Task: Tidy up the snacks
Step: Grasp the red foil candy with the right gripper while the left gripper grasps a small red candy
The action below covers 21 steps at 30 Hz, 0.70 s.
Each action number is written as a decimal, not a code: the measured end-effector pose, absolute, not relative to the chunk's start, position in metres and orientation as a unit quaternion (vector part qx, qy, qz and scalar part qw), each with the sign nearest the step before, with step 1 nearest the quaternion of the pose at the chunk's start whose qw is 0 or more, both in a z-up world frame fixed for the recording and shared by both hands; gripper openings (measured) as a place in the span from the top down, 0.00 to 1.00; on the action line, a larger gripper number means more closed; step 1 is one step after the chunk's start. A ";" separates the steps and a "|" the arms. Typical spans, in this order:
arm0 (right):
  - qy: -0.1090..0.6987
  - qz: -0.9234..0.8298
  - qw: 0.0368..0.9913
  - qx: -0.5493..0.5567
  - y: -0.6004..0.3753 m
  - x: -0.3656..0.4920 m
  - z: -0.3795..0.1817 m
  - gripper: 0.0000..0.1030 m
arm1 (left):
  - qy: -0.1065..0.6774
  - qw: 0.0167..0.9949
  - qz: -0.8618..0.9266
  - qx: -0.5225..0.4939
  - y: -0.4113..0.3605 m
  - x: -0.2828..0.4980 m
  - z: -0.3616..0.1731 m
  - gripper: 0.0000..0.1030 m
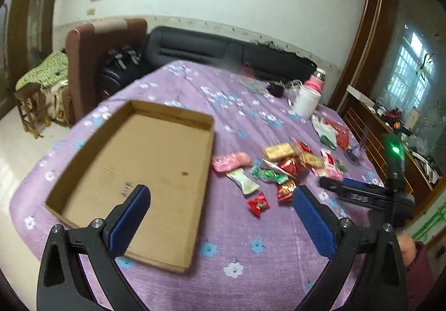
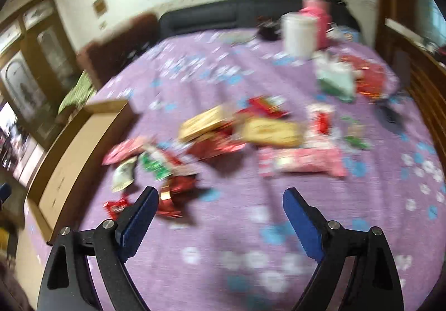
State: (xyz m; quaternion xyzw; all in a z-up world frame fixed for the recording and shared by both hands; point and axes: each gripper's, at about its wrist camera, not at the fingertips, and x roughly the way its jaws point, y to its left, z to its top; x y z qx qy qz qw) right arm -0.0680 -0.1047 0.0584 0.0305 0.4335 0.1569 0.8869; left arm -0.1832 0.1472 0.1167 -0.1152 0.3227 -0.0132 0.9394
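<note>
A shallow cardboard tray lies on the purple flowered tablecloth, with nothing in it. To its right lies a heap of wrapped snacks: a pink pack, a white bar, a yellow pack and a small red candy. My left gripper hangs open above the tray's right edge, holding nothing. My right gripper is open over the cloth just short of the snacks; it also shows in the left wrist view as the right gripper. The right wrist view is blurred.
A white jar and a pink bottle stand at the table's far right. A white and red bag lies near them. A dark sofa runs behind the table, a wooden cabinet to the right.
</note>
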 end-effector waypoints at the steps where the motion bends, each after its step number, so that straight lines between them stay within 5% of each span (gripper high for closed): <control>1: 0.442 0.172 0.880 0.032 -0.092 -0.066 0.053 0.11 | 0.326 0.939 -0.014 -0.113 0.146 -0.182 0.114 0.01; 5: 0.460 0.185 0.868 0.010 -0.055 -0.059 0.031 0.33 | 0.329 0.939 -0.010 -0.097 0.144 -0.179 0.108 0.01; 7: 0.471 0.189 0.862 0.007 -0.046 -0.054 0.021 0.60 | 0.331 0.939 -0.015 -0.090 0.140 -0.176 0.105 0.01; 8: 0.477 0.191 0.858 0.010 -0.047 -0.051 0.016 0.66 | 0.332 0.939 -0.021 -0.086 0.137 -0.175 0.104 0.02; 15: 0.443 0.155 0.882 0.038 -0.095 -0.058 0.023 0.69 | 0.370 0.924 -0.083 -0.047 0.093 -0.148 0.085 0.24; 21: 0.438 0.145 0.882 0.099 -0.135 -0.054 0.020 0.69 | 0.415 0.905 -0.097 -0.002 0.049 -0.109 0.052 0.26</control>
